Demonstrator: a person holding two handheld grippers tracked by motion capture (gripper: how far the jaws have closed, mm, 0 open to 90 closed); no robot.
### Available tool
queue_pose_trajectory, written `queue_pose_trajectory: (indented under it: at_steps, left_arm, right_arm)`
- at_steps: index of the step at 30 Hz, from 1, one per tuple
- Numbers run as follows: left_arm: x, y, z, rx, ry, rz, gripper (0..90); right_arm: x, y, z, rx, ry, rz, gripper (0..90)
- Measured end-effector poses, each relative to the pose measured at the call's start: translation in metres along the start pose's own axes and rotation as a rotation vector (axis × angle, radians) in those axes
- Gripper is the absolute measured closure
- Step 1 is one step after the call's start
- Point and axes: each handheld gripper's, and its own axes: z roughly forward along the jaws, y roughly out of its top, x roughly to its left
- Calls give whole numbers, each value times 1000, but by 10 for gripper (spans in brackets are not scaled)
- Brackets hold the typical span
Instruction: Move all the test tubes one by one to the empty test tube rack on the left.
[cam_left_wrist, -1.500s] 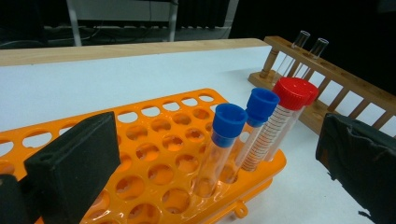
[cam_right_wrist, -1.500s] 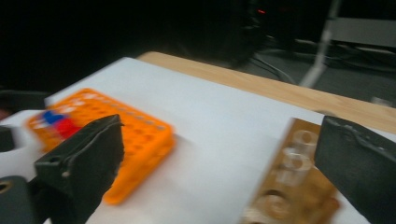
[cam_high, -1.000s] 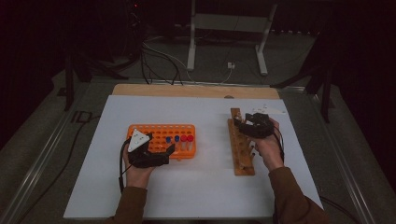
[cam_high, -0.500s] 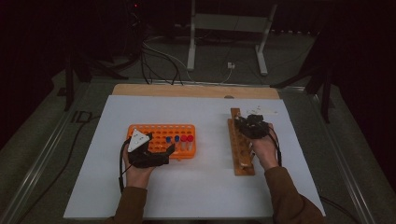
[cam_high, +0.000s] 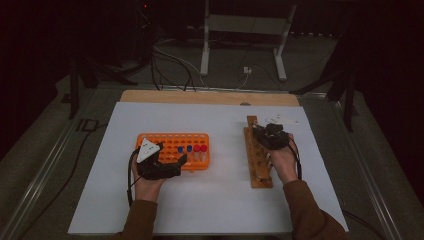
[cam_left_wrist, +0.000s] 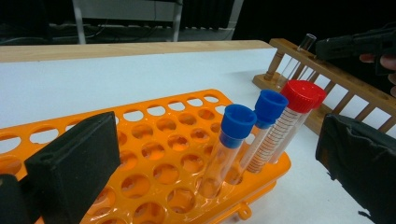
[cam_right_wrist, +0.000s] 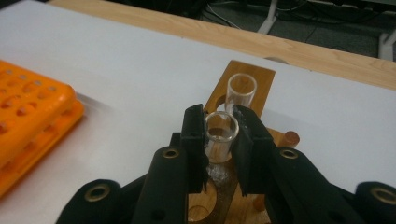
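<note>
My right gripper (cam_right_wrist: 220, 127) is shut on the rim of a clear glass test tube (cam_right_wrist: 218, 140) standing in the wooden rack (cam_right_wrist: 261, 77). A second clear tube (cam_right_wrist: 242, 91) stands in the hole behind it. In the high view the right gripper (cam_high: 270, 135) is over the far part of the wooden rack (cam_high: 259, 170). My left gripper (cam_left_wrist: 217, 163) is open, its jaws wide apart at the near right corner of the orange rack (cam_left_wrist: 154, 126). That rack holds two blue-capped tubes (cam_left_wrist: 238, 123) and a red-capped tube (cam_left_wrist: 303, 95).
The racks lie side by side on a white mat (cam_high: 220, 200), the orange rack (cam_high: 172, 142) left and the wooden one right. A wooden strip (cam_high: 210, 97) runs along the mat's far edge. Cables and a metal stand (cam_high: 245, 30) lie beyond on the dark floor.
The right gripper has drawn in slightly over the far end of the wooden rack and looks narrower. The left hand and gripper have stayed put.
</note>
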Motion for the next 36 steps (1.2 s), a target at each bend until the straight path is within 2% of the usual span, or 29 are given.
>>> queue_pose_trajectory:
  at_steps: [5,10,16,22,27,36]
  left_arm:
    - [0,0,0,0,1,0,5]
    - [-1,0,0,1,2,2,5]
    - [-1,0,0,-2,1,2,6]
    - [-2,1,-1,-9,0,3,6]
    - [-4,2,-2,-13,-5,8,10]
    - [-8,4,-3,-15,0,47,9]
  right_arm:
    - [-1,6,-10,-32,4,12,762]
    - [1,14,-19,-50,-1,-11,762]
    - [0,21,-30,-79,-1,-10,762]
    - [4,33,-44,-112,8,-29,763]
    - [13,39,-56,-140,53,-47,762]
    - [39,32,-64,-130,154,-84,762]
